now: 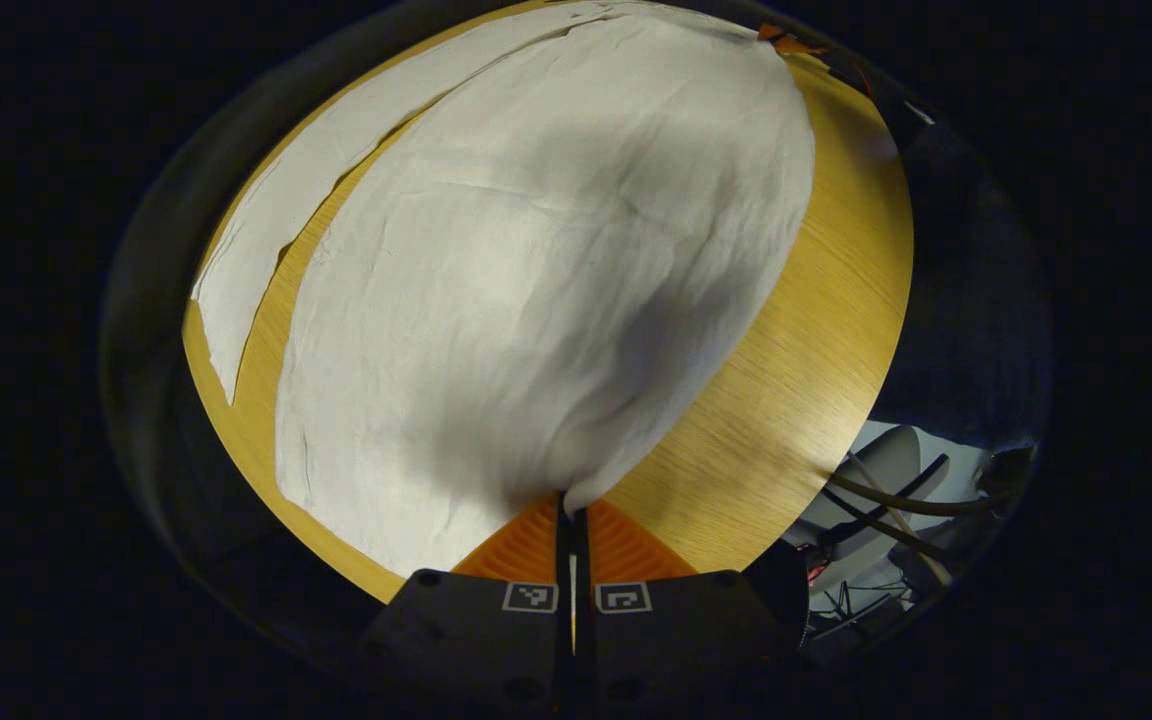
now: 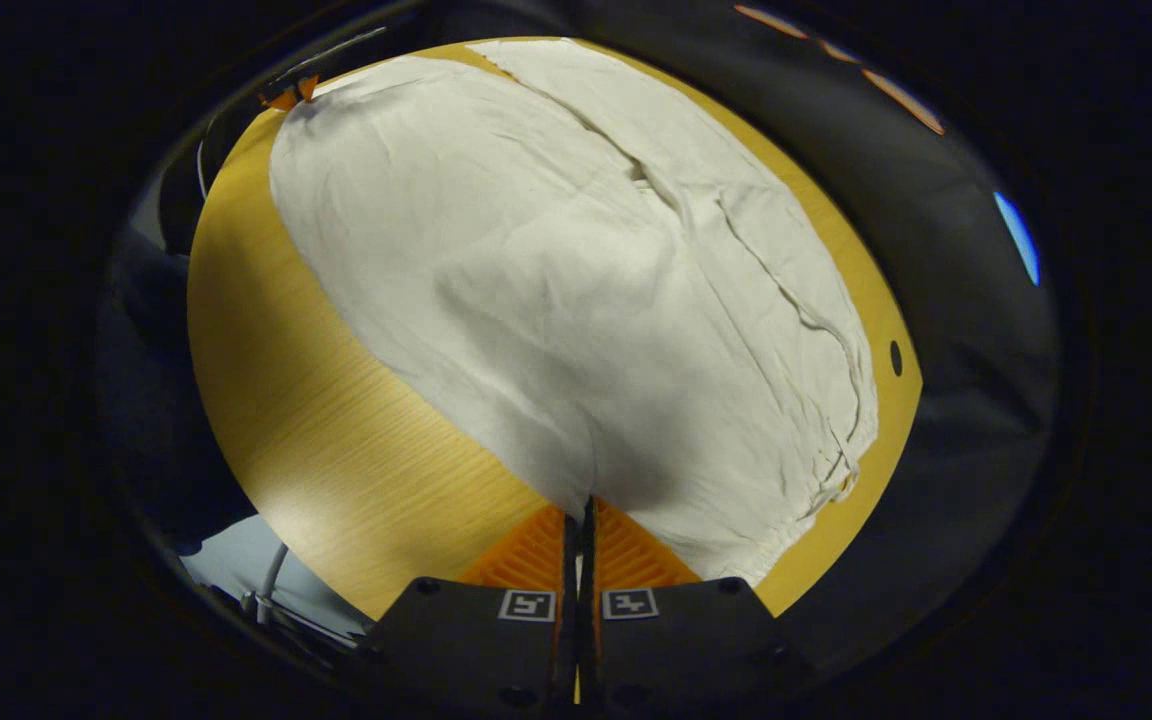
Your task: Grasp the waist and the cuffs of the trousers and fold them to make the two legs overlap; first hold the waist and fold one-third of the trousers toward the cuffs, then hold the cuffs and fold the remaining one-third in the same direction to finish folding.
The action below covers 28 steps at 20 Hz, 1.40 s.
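White trousers (image 1: 536,270) lie lengthwise over a wooden table (image 1: 796,380). My left gripper (image 1: 572,505) is shut on a corner of the near leg's end, which rises off the table. The other leg (image 1: 266,230) lies flat to the left. In the right gripper view the trousers (image 2: 536,270) stretch away from my right gripper (image 2: 584,505), which is shut on the cloth's corner beside the gathered waistband (image 2: 816,480). The second leg (image 2: 716,170) lies along the right side. Each view shows the other gripper far off at the cloth's opposite end (image 1: 786,42) (image 2: 286,95).
The table edge (image 1: 836,470) drops off at the lower right, with cables and pale objects (image 1: 896,490) below it. A small dark hole (image 2: 895,357) sits in the table (image 2: 336,430) near its right edge. The black booth wall (image 2: 956,300) stands just beyond.
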Each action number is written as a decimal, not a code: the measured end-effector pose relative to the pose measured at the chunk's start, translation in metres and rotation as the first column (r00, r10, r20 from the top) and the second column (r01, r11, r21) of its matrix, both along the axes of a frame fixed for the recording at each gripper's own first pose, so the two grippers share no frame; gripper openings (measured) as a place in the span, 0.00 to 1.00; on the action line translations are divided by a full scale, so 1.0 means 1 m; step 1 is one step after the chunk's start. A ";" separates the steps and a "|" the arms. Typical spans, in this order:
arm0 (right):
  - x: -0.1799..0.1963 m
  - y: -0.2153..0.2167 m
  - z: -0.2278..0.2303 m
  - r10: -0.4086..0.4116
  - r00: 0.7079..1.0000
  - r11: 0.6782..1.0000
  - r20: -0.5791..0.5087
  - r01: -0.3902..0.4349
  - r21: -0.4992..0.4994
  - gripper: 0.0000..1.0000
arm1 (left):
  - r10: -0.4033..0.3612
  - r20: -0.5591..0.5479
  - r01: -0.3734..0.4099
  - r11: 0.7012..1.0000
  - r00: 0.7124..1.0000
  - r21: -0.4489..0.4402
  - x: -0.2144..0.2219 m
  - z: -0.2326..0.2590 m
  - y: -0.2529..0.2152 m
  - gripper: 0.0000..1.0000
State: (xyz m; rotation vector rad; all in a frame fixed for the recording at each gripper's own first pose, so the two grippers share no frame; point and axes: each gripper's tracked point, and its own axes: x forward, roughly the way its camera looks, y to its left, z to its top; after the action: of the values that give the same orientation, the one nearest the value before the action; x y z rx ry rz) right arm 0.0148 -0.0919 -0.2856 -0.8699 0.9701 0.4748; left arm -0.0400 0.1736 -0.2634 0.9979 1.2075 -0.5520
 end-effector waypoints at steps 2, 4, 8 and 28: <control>0.004 0.003 0.018 -0.068 0.996 0.997 0.058 0.066 0.029 0.03 | -0.025 0.034 0.024 1.000 0.999 0.020 0.011 0.012 0.004 0.00; 0.010 0.006 0.035 -0.127 0.985 0.991 0.120 0.122 0.051 0.02 | -0.036 0.090 0.035 0.999 0.995 0.014 0.031 0.034 0.003 0.00; 0.022 0.018 0.065 -0.205 0.949 0.978 0.239 0.194 0.072 0.03 | -0.004 0.268 0.005 1.000 0.963 -0.004 0.096 0.089 -0.003 0.00; 0.223 -0.004 0.155 -0.619 0.671 0.777 0.408 0.445 0.446 0.01 | 0.308 0.785 -0.133 0.950 0.538 -0.282 0.465 0.240 -0.184 0.00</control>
State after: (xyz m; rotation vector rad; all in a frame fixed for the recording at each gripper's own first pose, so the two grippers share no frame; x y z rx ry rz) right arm 0.2382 -0.0957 -0.1307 -0.3458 0.5568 -0.1457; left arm 0.4250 -0.0105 -0.0235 0.7608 0.3882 0.0545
